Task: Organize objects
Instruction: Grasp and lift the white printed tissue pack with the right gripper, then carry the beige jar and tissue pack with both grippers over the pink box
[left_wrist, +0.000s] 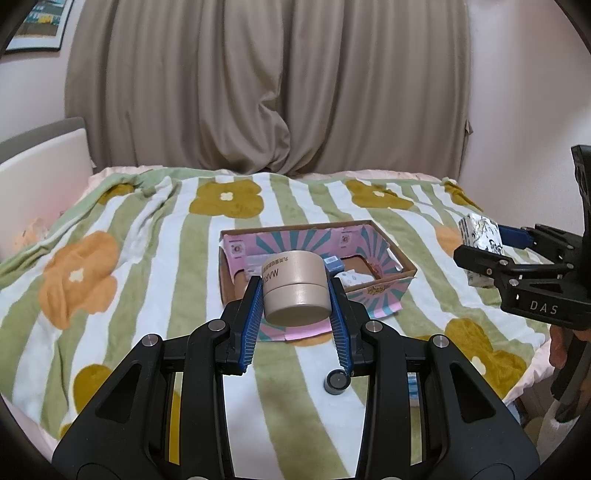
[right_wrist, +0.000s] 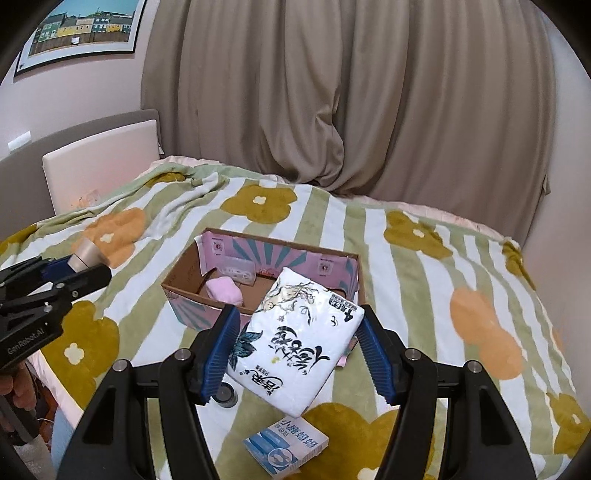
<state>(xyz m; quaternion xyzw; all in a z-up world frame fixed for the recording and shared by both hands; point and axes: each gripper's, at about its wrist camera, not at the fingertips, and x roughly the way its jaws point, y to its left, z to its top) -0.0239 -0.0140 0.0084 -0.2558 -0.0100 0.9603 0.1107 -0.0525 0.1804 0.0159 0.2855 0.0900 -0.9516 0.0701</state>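
Note:
My left gripper (left_wrist: 293, 295) is shut on a beige round jar (left_wrist: 295, 291), held in the air in front of the open cardboard box (left_wrist: 384, 236) with pink and teal flaps. That gripper and jar (right_wrist: 86, 254) show at the left edge of the right wrist view. My right gripper (right_wrist: 297, 321) is shut on a white tissue pack (right_wrist: 299, 339) with black lettering, lifted above the bed near the box (right_wrist: 184, 266). The same pack (left_wrist: 480, 236) appears at the right of the left wrist view. Inside the box lie a pink soft item (right_wrist: 224, 290) and a clear case (right_wrist: 240, 271).
A striped floral blanket (left_wrist: 110, 258) covers the bed. On it lie a small dark round cap (left_wrist: 336, 382) and a blue-and-white small carton (right_wrist: 286, 445). Curtains (left_wrist: 266, 85) hang behind, a headboard (right_wrist: 99, 162) stands at the left, and a hand (right_wrist: 14, 384) holds the left tool.

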